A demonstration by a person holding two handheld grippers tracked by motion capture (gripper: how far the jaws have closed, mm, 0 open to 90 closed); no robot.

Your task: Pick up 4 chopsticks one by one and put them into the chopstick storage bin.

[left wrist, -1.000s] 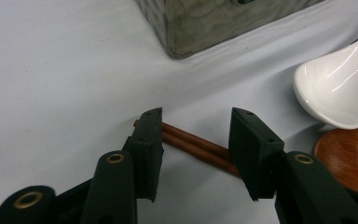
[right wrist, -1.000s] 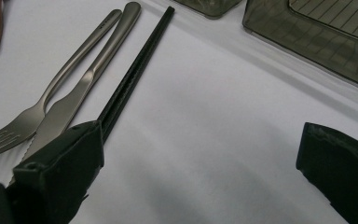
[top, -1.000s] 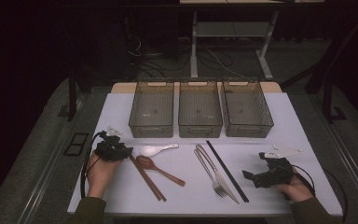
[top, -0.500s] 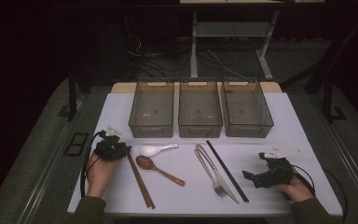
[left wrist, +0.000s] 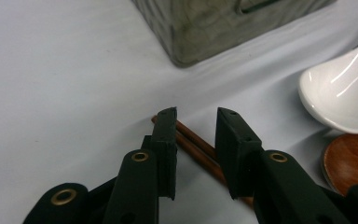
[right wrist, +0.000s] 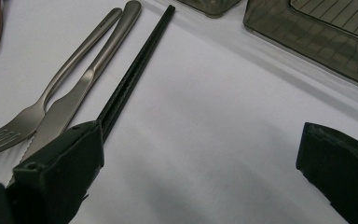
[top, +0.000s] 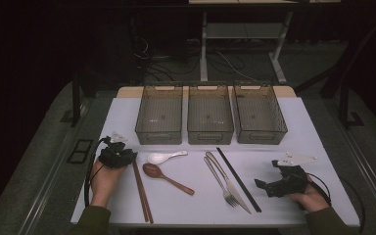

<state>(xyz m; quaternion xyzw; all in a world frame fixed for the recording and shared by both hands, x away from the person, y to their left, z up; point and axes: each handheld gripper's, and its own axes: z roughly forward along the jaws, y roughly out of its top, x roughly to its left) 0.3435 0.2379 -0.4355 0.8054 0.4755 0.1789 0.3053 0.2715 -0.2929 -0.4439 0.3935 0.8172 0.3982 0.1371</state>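
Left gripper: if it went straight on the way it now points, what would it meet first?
The brown chopsticks. The left gripper has just been closing its jaws astride their far ends, pads not yet pressing. Beyond them lies bare white table, then probably the corner of the nearest grey bin; depth is hard to judge.

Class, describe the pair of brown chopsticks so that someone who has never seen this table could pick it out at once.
Start at the three bins and take the left bin. Below it, at the left end of the row of cutlery, the brown chopsticks lie beside the wooden spoon. Unlike the black chopsticks, they are reddish brown and sit between the left gripper's jaws.
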